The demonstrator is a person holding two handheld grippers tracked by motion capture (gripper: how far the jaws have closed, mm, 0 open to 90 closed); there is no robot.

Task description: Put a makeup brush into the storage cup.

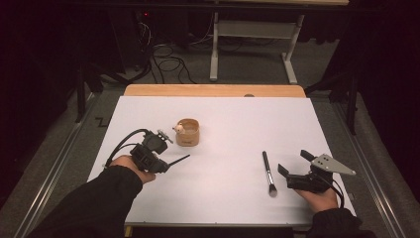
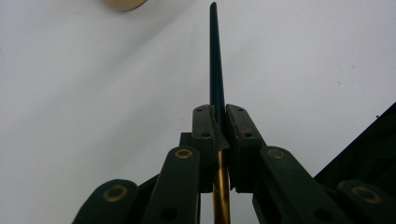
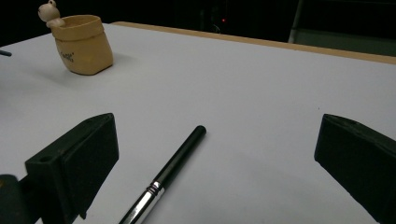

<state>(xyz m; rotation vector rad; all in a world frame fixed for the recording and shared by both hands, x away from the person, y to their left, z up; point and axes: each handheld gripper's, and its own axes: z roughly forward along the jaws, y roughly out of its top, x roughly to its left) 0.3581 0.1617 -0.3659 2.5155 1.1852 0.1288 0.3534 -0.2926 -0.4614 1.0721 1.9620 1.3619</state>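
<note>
High view showed the left claw (image 1: 166, 163) clamped on a slim black-handled brush (image 1: 179, 160) beside the tan ceramic pot (image 1: 188, 133), nothing potted yet, while the right claw (image 1: 294, 163) gaped over a silver-ferruled black brush (image 1: 269, 173) lying on the white desk (image 1: 223, 163).

On the bench (image 1: 213, 208), the pot (image 1: 188, 132) stands left of centre toward the back; the brush (image 1: 269, 174) lies to its right, nearer the front edge.
</note>
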